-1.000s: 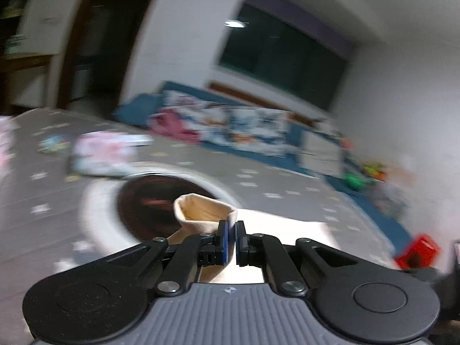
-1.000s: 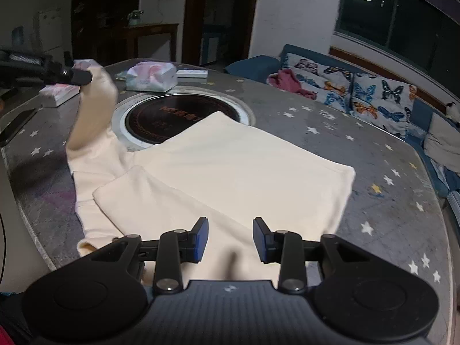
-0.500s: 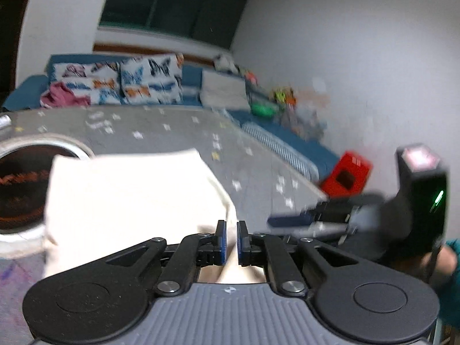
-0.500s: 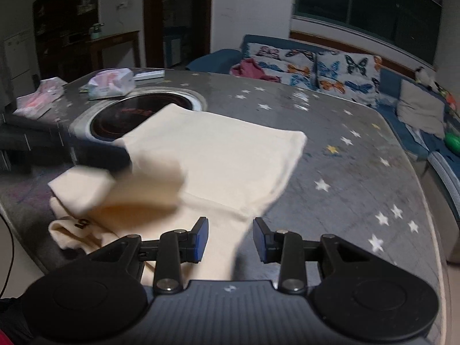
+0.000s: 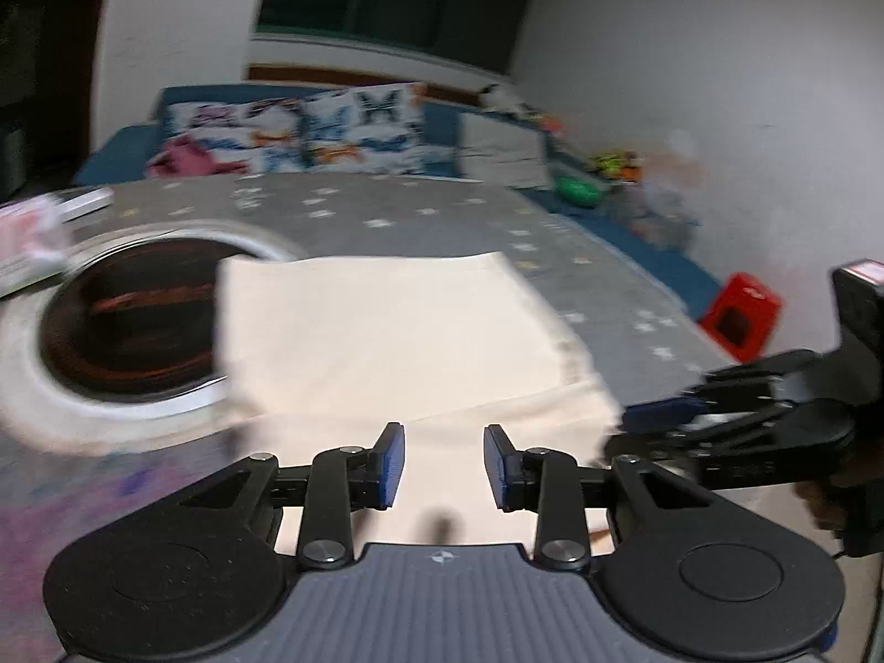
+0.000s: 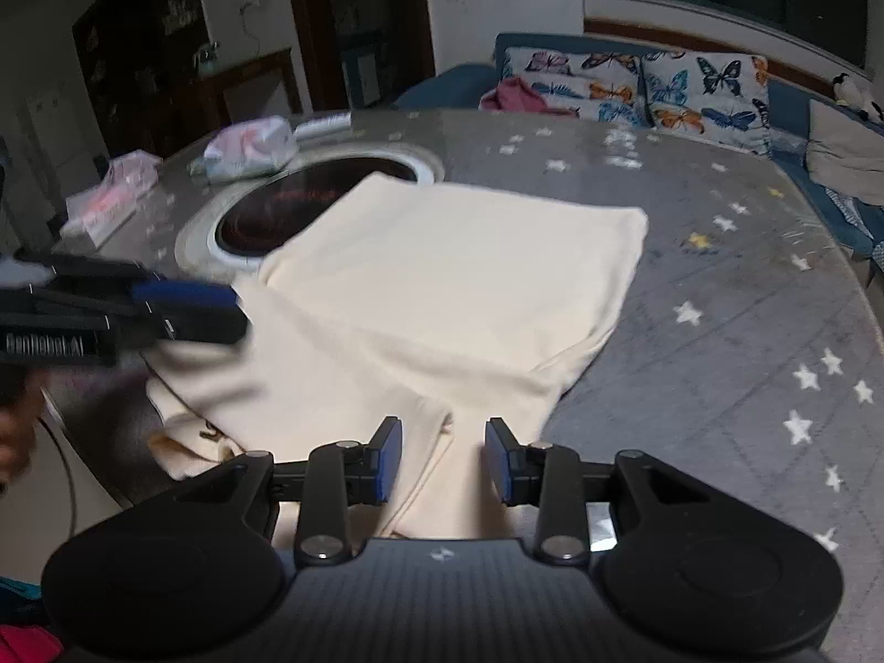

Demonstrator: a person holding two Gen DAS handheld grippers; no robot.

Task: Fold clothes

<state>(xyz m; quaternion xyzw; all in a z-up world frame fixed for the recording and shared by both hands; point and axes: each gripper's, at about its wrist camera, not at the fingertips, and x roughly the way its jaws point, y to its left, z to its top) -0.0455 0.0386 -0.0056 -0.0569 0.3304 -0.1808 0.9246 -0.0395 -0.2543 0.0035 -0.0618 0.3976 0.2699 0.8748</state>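
A cream garment (image 5: pixel 387 331) lies partly folded on the grey star-patterned table (image 5: pixel 442 215); it also shows in the right wrist view (image 6: pixel 453 287), with a sleeve laid across its near part. My left gripper (image 5: pixel 443 464) is open and empty just above the garment's near edge. It appears at the left of the right wrist view (image 6: pixel 182 309). My right gripper (image 6: pixel 443 459) is open and empty over the garment's near corner. It shows at the right of the left wrist view (image 5: pixel 663 420).
A round dark hotplate (image 6: pixel 287 210) with a white ring sits in the table, partly under the garment. Tissue packs (image 6: pixel 248 146) lie at the table's far left. A blue sofa (image 6: pixel 635 83) with butterfly cushions stands beyond. A red box (image 5: pixel 740 315) is on the floor.
My left gripper carried the sleeve across the garment, then opened and let it go. The sleeve now lies on the garment. My right gripper stayed open.
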